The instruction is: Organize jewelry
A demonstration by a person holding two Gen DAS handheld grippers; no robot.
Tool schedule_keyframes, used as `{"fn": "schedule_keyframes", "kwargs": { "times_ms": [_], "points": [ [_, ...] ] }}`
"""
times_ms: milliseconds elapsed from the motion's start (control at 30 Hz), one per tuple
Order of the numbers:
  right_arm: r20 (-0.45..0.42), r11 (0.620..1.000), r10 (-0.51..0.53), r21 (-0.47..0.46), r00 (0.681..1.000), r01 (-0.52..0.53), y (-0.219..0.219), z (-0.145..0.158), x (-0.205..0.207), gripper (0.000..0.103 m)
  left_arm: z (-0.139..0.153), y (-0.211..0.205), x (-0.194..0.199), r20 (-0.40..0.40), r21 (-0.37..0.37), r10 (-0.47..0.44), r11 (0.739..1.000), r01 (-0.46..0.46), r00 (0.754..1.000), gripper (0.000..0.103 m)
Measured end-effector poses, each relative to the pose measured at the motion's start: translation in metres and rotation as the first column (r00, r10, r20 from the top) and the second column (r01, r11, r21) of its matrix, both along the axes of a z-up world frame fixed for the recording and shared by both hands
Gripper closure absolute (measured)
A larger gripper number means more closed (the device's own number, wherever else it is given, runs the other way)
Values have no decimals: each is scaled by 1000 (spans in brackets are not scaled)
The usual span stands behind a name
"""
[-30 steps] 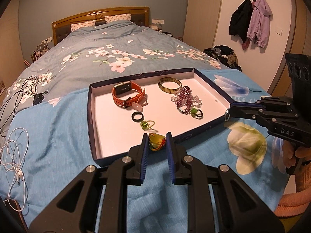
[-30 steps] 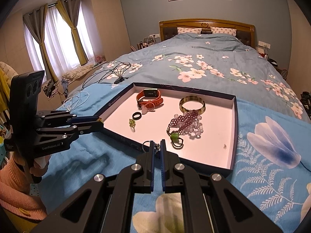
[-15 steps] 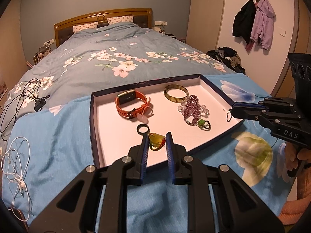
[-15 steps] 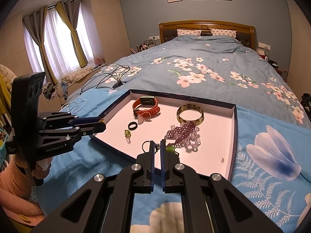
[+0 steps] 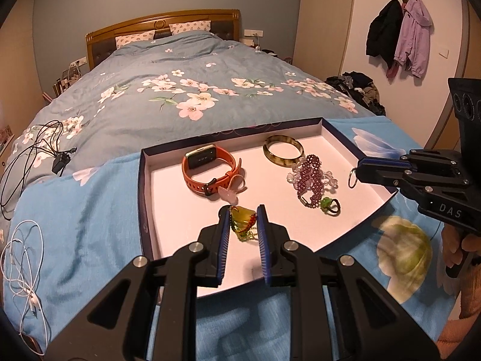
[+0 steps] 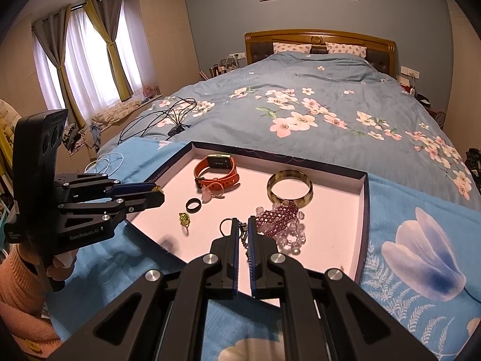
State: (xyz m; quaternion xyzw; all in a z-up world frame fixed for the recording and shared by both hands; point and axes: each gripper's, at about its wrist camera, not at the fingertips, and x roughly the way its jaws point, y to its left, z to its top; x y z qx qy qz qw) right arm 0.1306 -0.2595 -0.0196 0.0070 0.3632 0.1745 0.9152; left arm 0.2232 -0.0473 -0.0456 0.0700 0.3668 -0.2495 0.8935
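A shallow navy box (image 5: 144, 180) with a white floor lies on the bed and shows in the right wrist view (image 6: 365, 198) too. In it are an orange watch (image 5: 207, 171), a green-brown bangle (image 5: 282, 150), purple bead bracelets (image 5: 312, 177), a black ring (image 6: 192, 204) and a small green ring (image 6: 184, 219). My left gripper (image 5: 243, 221) is shut on a yellow-green pendant (image 5: 242, 221) over the box's near part. My right gripper (image 6: 244, 231) is shut on a small metal key ring with a chain (image 6: 228, 224), over the box's right side.
Black cables (image 5: 33, 150) and white earphones (image 5: 21, 258) lie on the bed left of the box. The blue floral blanket (image 5: 75, 210) surrounds the box. Clothes hang on a wall hook (image 5: 399, 33) at the right.
Both grippers have moved forward over the box with their items still held. The left one now hangs above the box floor instead of its near rim.
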Motion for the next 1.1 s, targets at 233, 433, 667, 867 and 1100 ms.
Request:
{"fn": "schedule_keyframes", "kwargs": {
  "times_ms": [233,433,667,867,1100],
  "points": [
    [-20,1000,1,-3,1000,-1,2,-7,8,99,-7,-2,8,-21,3,2,1000,-2,1000,85],
    [-32,1000,0,-8,999,0,3,-11,15,99,-11,-4,14,-35,3,5,1000,-5,999,85],
    [-46,1000,-5,-15,999,4,4,-16,22,99,-16,-6,18,-44,11,12,1000,-12,999,85],
    [-57,1000,-11,-15,998,10,3,-20,25,99,-19,-8,21,-53,12,16,1000,-15,998,85],
    [-61,1000,-16,-16,998,15,2,-22,27,99,-20,-10,22,-57,13,17,1000,-16,998,85]
  ]
}}
